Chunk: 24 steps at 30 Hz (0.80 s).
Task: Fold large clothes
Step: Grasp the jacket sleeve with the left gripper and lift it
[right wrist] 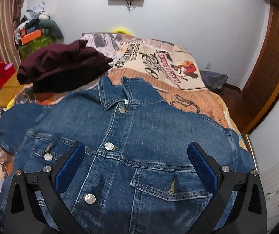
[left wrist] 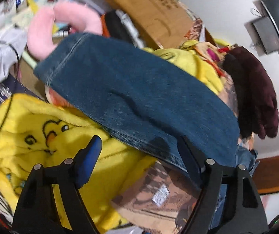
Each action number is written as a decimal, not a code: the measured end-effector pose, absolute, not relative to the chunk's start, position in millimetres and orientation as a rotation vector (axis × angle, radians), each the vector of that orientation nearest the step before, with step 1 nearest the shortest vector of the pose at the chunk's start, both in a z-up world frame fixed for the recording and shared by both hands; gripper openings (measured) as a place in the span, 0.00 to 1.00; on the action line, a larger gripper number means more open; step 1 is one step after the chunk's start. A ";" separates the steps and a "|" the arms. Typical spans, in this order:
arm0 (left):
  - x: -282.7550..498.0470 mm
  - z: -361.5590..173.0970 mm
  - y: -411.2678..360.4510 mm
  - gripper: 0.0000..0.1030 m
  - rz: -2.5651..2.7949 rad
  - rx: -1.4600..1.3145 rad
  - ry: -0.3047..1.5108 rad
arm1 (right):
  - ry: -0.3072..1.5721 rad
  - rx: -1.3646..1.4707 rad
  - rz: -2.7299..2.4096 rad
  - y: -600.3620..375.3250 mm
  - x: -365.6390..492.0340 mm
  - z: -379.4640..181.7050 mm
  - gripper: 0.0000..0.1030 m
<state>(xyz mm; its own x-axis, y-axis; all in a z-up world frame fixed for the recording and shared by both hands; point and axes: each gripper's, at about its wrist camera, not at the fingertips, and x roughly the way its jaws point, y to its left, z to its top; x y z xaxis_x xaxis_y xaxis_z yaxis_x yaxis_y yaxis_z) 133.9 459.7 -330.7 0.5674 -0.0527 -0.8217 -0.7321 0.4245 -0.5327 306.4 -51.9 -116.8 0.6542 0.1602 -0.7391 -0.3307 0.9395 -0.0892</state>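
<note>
Denim jacket (right wrist: 131, 156) lies buttoned, front up and unfolded on the bed (right wrist: 178, 74), one sleeve (left wrist: 135, 97) stretched sideways between the gaping left tongs (left wrist: 139, 152), right tongs (right wrist: 135, 158) wide above; every fold remains.

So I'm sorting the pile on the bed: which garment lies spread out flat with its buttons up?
The blue denim jacket, front up with its collar toward the wall. The dark red garment beyond it lies bunched up.
</note>
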 end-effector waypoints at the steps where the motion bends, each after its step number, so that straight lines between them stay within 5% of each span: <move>1: 134.9 -337.4 462.5 0.69 0.504 -1.089 0.890 | 0.819 -0.229 0.281 -50.1 307.9 -118.7 1.00; 7: 142.8 -354.3 476.4 0.44 0.557 -1.111 0.863 | 0.848 -0.253 0.284 -43.0 316.0 -127.6 1.00; 12: 153.9 -339.5 471.3 0.14 0.647 -0.961 0.847 | 0.855 -0.256 0.280 -44.1 316.8 -129.0 1.00; 24: 185.4 -200.6 410.0 0.10 0.598 -0.525 0.675 | 0.818 -0.244 0.301 -52.3 306.4 -113.8 1.00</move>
